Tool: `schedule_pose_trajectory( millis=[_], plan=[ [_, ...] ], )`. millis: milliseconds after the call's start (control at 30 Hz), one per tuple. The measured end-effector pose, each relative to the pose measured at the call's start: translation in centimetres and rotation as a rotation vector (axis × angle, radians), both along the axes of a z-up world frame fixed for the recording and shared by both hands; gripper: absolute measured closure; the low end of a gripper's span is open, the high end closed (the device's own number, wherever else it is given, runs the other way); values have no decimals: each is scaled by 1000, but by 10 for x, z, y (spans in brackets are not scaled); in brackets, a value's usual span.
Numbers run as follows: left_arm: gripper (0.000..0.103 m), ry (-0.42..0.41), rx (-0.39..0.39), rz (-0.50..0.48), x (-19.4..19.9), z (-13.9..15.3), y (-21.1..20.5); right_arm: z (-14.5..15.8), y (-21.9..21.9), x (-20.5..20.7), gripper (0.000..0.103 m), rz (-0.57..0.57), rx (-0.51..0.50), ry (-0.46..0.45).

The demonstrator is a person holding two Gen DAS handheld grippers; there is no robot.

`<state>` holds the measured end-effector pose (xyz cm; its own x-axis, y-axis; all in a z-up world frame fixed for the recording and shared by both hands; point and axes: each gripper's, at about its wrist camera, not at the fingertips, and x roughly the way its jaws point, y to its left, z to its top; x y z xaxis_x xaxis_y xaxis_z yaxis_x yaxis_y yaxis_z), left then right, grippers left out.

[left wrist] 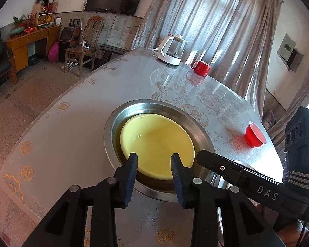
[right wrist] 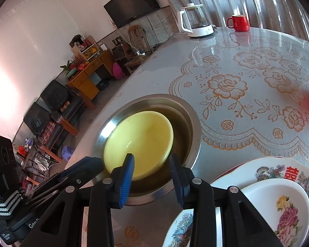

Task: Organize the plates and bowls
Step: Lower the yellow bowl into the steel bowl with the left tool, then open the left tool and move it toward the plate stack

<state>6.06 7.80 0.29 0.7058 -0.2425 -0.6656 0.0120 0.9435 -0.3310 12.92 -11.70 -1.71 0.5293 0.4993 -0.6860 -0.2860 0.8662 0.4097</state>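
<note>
Right wrist view, nearest first: a stack of white floral-printed plates fills the near right corner of the table, just beside the round stainless steel basin sunk into the tabletop. Inside that basin lies the pale yellow shallow bowl, tilted against the basin's left wall. The right gripper hangs over the basin's near rim with its blue-padded jaws partly apart and nothing between them; its left fingertip overlaps the yellow bowl's near edge, though contact cannot be judged. The left gripper sits likewise in the left wrist view, jaws partly apart and empty, both tips over the bowl's near rim. Beyond the basin the grey floral-patterned tablecloth lies bare through the middle. A small red plastic bowl stands near the right edge. At the far end stand a white electric kettle with glass body and a red mug, well apart from the basin.
</note>
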Motion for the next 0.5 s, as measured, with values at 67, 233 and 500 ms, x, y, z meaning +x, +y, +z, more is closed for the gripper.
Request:
schedule_pose_trajectory(
  millis=[67, 233, 500],
  plan=[
    [69, 0, 3, -6, -1, 0, -2, 1, -2, -1, 67, -4, 3, 0],
    [66, -2, 4, -16, -2, 3, -6, 2, -8, -5, 66, -12, 20, -6],
    [59, -19, 10, -45, -6, 8, -17, 4, -23, -11, 65, -39, 35, -7]
  ],
)
